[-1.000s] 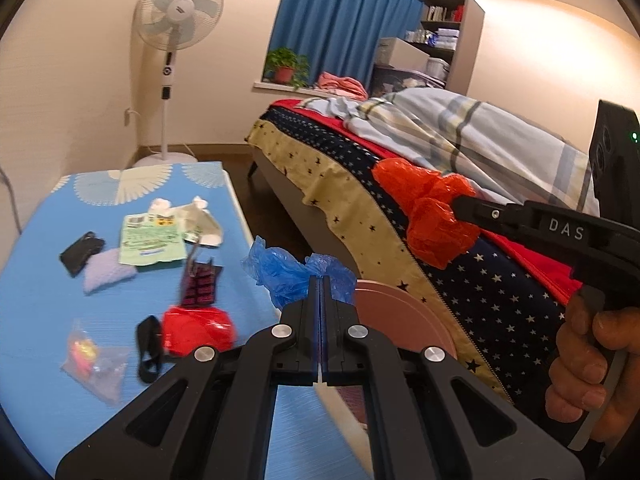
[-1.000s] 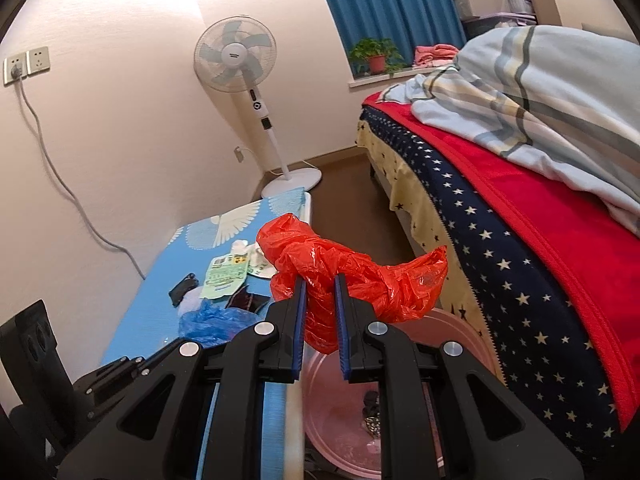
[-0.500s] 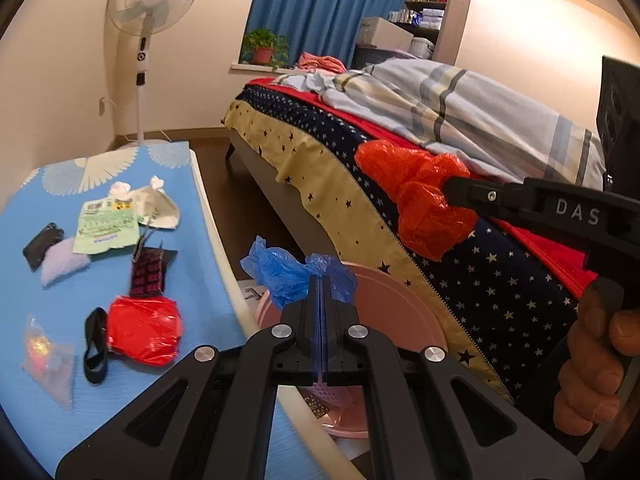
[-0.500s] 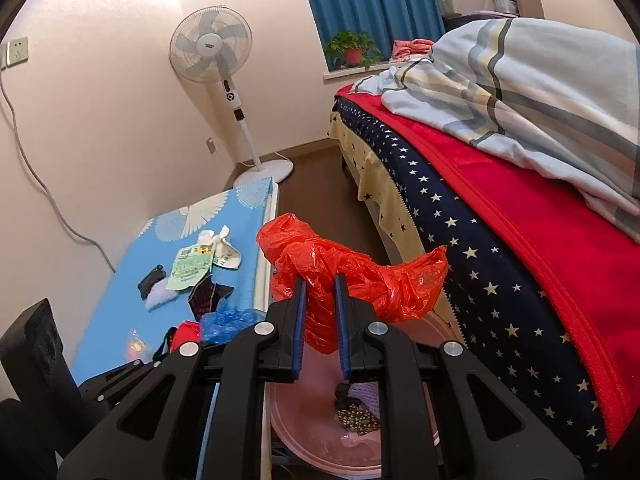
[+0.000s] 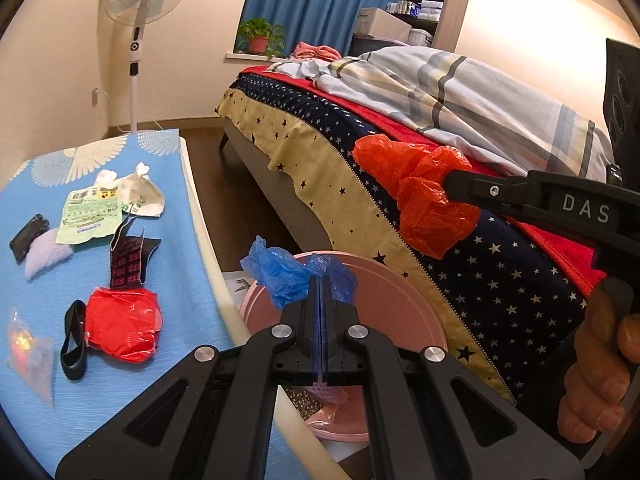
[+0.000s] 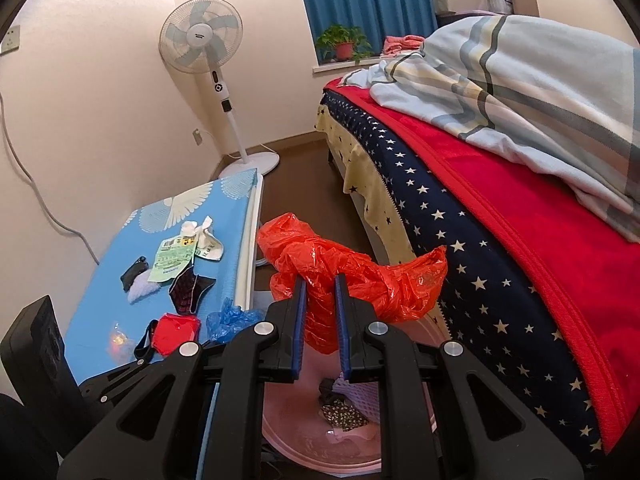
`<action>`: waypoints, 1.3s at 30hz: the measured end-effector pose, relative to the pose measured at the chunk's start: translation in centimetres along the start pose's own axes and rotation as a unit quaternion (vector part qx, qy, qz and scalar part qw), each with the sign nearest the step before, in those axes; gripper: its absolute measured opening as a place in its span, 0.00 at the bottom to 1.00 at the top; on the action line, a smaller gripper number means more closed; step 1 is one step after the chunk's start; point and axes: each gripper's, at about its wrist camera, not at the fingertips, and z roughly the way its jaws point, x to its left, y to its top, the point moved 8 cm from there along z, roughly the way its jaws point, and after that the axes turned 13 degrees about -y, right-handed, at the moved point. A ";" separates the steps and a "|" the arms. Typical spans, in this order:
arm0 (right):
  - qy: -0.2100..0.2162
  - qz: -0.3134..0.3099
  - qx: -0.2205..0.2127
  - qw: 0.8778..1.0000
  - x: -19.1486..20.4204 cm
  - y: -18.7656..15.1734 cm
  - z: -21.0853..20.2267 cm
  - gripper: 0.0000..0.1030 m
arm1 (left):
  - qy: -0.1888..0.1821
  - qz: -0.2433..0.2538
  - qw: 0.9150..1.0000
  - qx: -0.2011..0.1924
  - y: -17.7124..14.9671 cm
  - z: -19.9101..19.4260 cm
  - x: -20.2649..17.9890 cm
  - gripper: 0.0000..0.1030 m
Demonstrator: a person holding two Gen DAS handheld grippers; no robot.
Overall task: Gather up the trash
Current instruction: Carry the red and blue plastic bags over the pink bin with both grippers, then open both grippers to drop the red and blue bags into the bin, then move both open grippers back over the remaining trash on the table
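Note:
My left gripper [image 5: 321, 280] is shut on a crumpled blue plastic bag [image 5: 288, 270] and holds it above the rim of a pink bin [image 5: 404, 300]. My right gripper [image 6: 320, 280] is shut on an orange plastic bag [image 6: 360, 276] and holds it above the same pink bin [image 6: 296, 432], which has some trash inside. The orange bag [image 5: 424, 200] and the right gripper also show in the left wrist view. Several pieces of trash lie on the blue table [image 5: 24, 292]: a red wrapper [image 5: 122, 328], a green packet [image 5: 90, 216], a dark patterned wrapper [image 5: 128, 258].
A bed [image 5: 460, 216] with a starred cover and a striped blanket stands close to the right of the bin. A standing fan [image 5: 138, 40] is at the far wall. A black strap [image 5: 74, 340] and a clear packet [image 5: 28, 356] lie on the table's near part.
Both grippers have moved to the right, from over the table's edge to above the pink bin, each still holding its bag. The bin's inside has come into the right wrist view.

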 end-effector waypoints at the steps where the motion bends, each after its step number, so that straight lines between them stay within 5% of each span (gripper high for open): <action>1: -0.001 0.000 0.001 1.000 -0.1 0.0 0.1 0.14 | 0.000 -0.001 1.000 0.001 0.0 0.1 0.0 0.00; 14: -0.021 -0.004 0.020 1.000 -0.5 -0.5 1.0 0.20 | -0.014 -0.014 1.000 0.020 -0.7 1.3 0.2 0.01; 18: -0.029 0.005 0.021 0.999 -1.0 -0.5 1.2 0.37 | -0.019 -0.034 0.999 0.024 -0.9 1.4 0.9 0.24; 39: 0.003 0.001 -0.019 1.000 0.9 0.4 -0.8 0.38 | -0.001 -0.041 0.999 -0.004 -0.2 -1.9 2.7 0.24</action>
